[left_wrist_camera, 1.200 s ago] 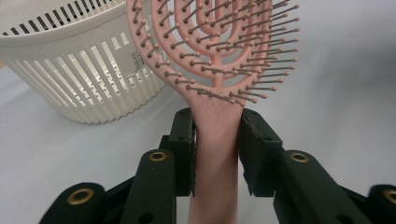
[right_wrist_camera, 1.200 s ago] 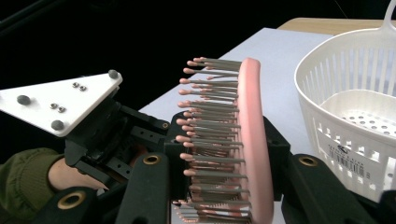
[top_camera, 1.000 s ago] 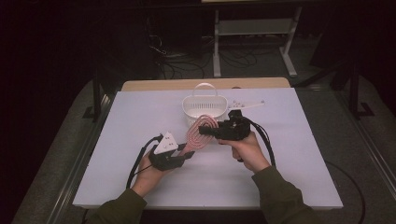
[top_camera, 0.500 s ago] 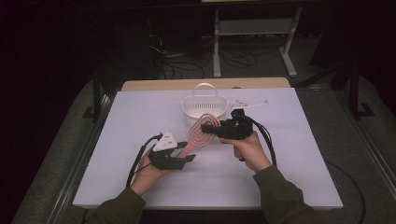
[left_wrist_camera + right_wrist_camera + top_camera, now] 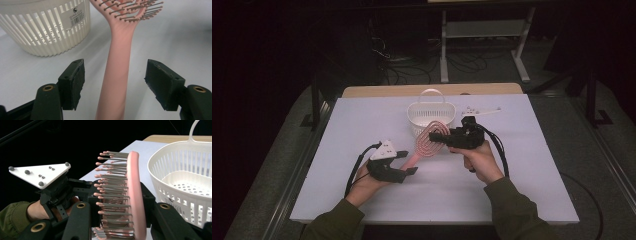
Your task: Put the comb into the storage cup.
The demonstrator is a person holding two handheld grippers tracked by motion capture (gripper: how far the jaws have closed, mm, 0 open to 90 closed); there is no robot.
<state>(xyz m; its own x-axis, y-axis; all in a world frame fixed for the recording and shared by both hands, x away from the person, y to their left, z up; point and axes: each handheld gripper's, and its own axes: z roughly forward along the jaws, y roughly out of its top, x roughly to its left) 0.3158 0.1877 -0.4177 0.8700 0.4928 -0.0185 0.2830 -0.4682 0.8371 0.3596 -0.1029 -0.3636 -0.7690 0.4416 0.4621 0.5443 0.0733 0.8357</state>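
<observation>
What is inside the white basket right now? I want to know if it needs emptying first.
The white basket shows a bare perforated floor in the right gripper view; nothing lies on the visible part. Its near wall and the pink hairbrush hide the nearest strip of floor.

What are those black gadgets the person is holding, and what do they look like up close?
They are two handheld grippers. The left gripper is black with a white three-cornered plate on top carrying small grey studs. The right gripper is black too. Each has two blocky black fingers with brass-coloured pivots, and a looping black cable. The person wears olive-green sleeves.
</observation>
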